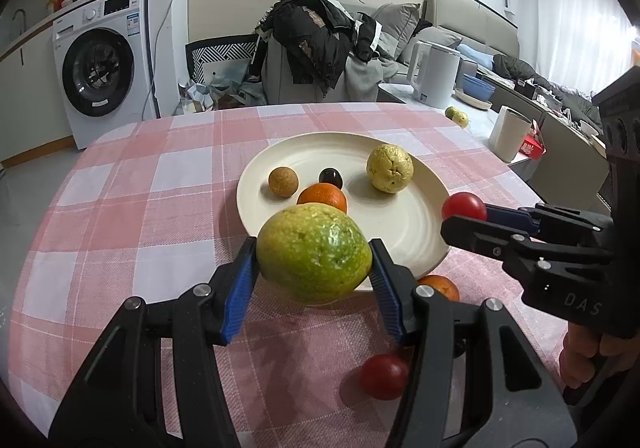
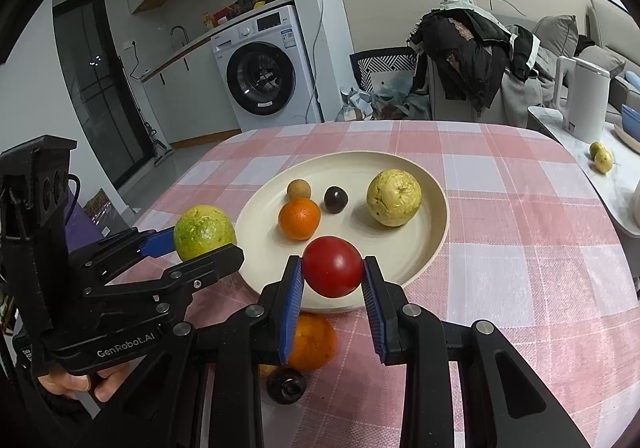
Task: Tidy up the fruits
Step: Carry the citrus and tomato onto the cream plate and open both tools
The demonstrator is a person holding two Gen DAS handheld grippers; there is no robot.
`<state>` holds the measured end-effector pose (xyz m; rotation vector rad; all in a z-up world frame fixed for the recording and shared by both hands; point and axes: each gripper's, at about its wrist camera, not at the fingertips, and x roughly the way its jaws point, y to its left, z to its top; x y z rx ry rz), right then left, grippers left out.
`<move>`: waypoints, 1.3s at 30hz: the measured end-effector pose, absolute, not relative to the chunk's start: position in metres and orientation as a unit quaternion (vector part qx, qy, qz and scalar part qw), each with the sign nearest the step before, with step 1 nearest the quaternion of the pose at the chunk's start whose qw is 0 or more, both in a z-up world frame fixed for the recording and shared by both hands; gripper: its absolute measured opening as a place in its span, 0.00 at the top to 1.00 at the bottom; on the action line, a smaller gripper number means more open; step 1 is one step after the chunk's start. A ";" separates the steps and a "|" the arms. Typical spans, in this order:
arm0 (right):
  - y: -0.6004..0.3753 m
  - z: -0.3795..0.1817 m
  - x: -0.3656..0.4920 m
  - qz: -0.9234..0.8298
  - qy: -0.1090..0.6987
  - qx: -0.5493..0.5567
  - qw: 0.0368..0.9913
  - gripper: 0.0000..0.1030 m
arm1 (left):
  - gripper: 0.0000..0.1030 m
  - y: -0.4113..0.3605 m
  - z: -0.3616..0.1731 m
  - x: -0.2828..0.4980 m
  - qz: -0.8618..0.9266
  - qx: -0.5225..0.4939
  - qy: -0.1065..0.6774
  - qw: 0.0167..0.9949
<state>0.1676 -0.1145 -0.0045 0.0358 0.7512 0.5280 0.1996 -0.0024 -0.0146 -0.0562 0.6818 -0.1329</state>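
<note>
My left gripper (image 1: 314,262) is shut on a green guava (image 1: 314,253) and holds it over the near left rim of the cream plate (image 1: 404,224); it also shows in the right wrist view (image 2: 202,234). My right gripper (image 2: 332,276) is shut on a red tomato (image 2: 333,266), above the plate's (image 2: 400,252) near edge. On the plate lie a yellow guava (image 2: 394,198), an orange (image 2: 300,218), a dark round fruit (image 2: 335,199) and a small brown fruit (image 2: 299,189).
On the pink checked cloth (image 2: 520,248) near the plate lie an orange (image 2: 314,340), a dark fruit (image 2: 286,386) and a second red tomato (image 1: 383,376). A side table to the right carries a white kettle (image 1: 436,74), bowls, a cup (image 1: 510,132) and two small fruits (image 2: 600,158).
</note>
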 end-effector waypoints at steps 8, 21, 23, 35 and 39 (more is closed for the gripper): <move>-0.119 -0.011 0.174 0.248 0.370 0.027 0.895 0.70 | 0.50 -0.006 -0.017 0.210 -0.067 -0.016 0.339 0.938; -0.122 -0.017 0.184 0.229 0.378 0.025 0.897 0.70 | 0.50 -0.007 -0.025 0.230 -0.069 -0.011 0.349 0.934; -0.121 -0.018 0.187 0.227 0.380 0.023 0.896 0.70 | 0.50 -0.007 -0.026 0.231 -0.069 -0.011 0.350 0.934; -0.114 -0.023 0.195 0.222 0.389 0.009 0.894 0.70 | 0.50 -0.007 -0.031 0.239 -0.071 -0.013 0.356 0.932; -0.111 -0.024 0.199 0.220 0.392 -0.001 0.894 0.70 | 0.50 -0.006 -0.032 0.245 -0.070 -0.010 0.358 0.931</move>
